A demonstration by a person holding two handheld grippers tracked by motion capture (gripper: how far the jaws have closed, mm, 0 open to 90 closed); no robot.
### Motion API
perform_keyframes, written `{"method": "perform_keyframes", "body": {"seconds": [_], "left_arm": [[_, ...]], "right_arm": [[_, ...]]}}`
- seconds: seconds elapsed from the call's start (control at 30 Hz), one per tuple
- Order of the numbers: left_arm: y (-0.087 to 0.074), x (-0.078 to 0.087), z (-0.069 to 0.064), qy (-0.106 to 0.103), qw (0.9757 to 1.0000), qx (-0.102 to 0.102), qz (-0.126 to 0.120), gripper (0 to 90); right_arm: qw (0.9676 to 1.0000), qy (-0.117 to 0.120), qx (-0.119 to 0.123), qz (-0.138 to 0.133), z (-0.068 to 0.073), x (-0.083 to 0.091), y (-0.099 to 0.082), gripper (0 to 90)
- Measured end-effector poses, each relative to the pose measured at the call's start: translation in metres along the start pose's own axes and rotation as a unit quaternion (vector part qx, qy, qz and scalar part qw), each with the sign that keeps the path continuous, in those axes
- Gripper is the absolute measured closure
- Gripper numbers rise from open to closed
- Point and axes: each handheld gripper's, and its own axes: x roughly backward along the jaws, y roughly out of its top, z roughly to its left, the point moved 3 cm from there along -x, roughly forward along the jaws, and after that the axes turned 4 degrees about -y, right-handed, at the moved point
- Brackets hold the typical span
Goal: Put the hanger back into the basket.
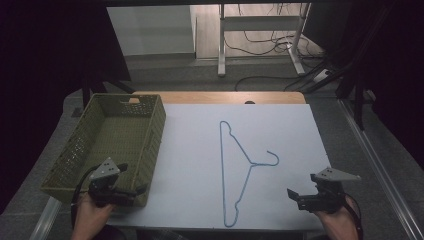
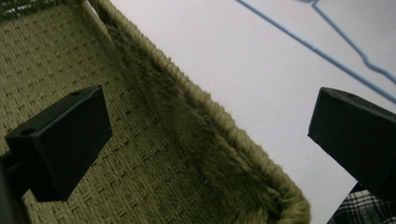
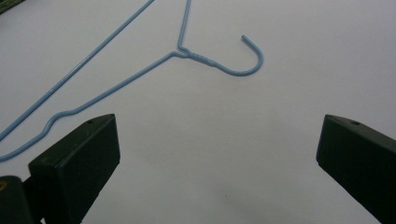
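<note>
A blue wire hanger (image 1: 251, 164) lies flat on the white sheet (image 1: 192, 160), its hook pointing right. An olive woven basket (image 1: 152, 140) stands at the left with nothing in it. My left gripper (image 1: 132, 178) hovers over the basket's near right corner, open; in the left gripper view its jaws straddle the basket's rim (image 2: 224, 121), with the hanger (image 2: 317, 50) beyond them. My right gripper (image 1: 302, 185) is held at the sheet's near right, open and with nothing between its jaws. In the right gripper view the hanger's neck (image 3: 198, 57) lies ahead of that gripper (image 3: 210, 154).
A wooden table edge (image 1: 220, 97) shows behind the sheet. Beyond it are a white desk frame (image 1: 222, 45) and cables (image 1: 265, 45) on the floor. Bare sheet lies to the right of the hanger and between the hanger and the basket.
</note>
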Motion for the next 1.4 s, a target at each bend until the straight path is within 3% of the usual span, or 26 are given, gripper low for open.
{"method": "perform_keyframes", "body": {"seconds": [0.3,0.57,0.63,0.83,1.17,1.4], "left_arm": [[0.002,0.002,-0.001,-0.012,0.9997,0.004,-0.021,0.0],[0.001,0.001,-0.001,-0.013,0.9996,0.007,-0.024,0.0],[0.003,0.002,-0.002,-0.01,0.9996,0.009,-0.026,0.5],[0.012,0.004,-0.01,-0.007,0.9992,-0.007,-0.039,1.4],[0.03,-0.001,-0.025,-0.025,0.9987,-0.024,-0.038,2.1],[0.042,-0.015,-0.04,-0.029,0.9981,-0.047,-0.025,2.3]], "right_arm": [[0.9999,-0.007,0.013,0.004,0.002,0.0,0.001,0.0],[0.9998,-0.011,0.015,0.007,0.001,0.0,0.0,0.0],[0.9998,-0.013,0.006,0.016,0.001,0.0,0.0,0.0],[0.9998,-0.013,-0.009,0.013,-0.002,0.002,0.002,0.2],[0.9999,-0.015,-0.007,0.003,0.0,0.004,0.011,0.6],[0.9999,-0.011,-0.014,0.001,0.002,0.0,0.017,0.0]]}}
